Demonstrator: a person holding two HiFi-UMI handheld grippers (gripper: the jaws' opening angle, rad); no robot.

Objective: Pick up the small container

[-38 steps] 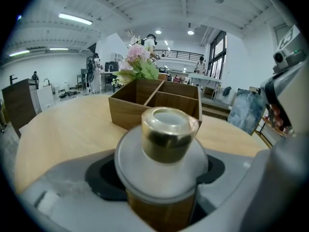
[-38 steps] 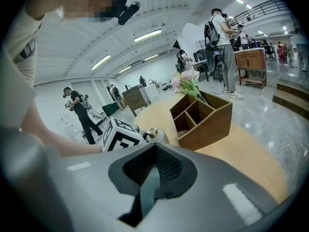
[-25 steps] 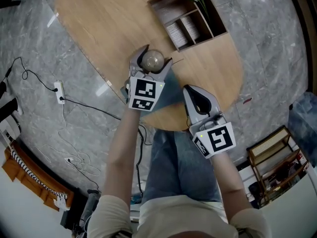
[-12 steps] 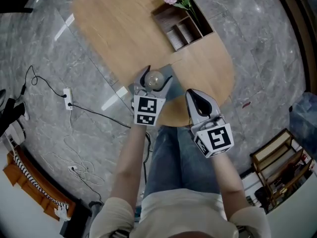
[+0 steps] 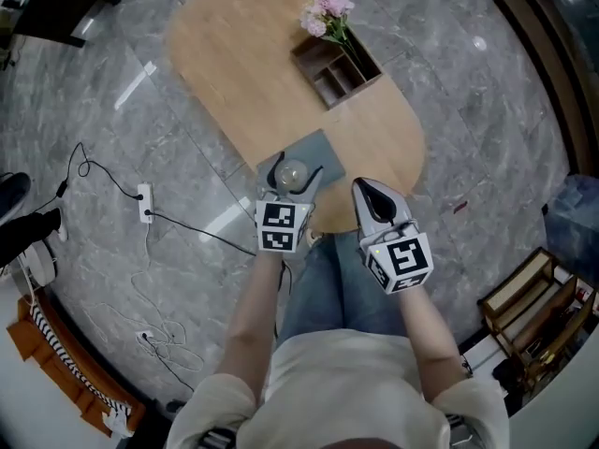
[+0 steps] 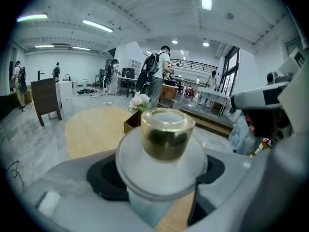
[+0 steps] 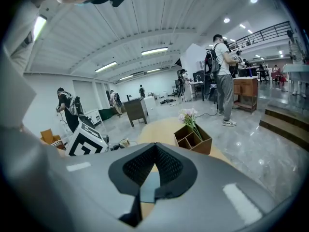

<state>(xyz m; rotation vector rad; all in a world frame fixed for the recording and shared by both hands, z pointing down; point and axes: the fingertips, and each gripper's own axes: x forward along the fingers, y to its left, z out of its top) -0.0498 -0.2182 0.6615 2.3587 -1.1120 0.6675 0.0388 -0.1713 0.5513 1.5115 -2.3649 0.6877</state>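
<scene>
The small container (image 6: 161, 163) is a pale round jar with a wide white lid and a gold-tinted clear knob (image 6: 165, 133). My left gripper (image 5: 294, 173) is shut on it and holds it up above the near end of the oval wooden table (image 5: 234, 54); in the head view the small container (image 5: 292, 173) shows as a round pale top between the dark fingertips (image 5: 275, 168). My right gripper (image 5: 377, 195) is shut with nothing in it, to the right of the left one over the table's near edge. In the right gripper view the right gripper (image 7: 153, 166) has its dark pads pressed together.
A grey mat (image 5: 312, 150) lies on the table below the container. At the far right of the table stands a brown wooden organiser (image 5: 337, 68) with pink flowers (image 5: 325, 12). A power strip (image 5: 145, 203) and cables lie on the marble floor at left. People stand in the hall beyond.
The head camera has risen, so the table looks smaller and farther. Both grippers have come up with it, and the left one still holds the container, now well above the mat.
</scene>
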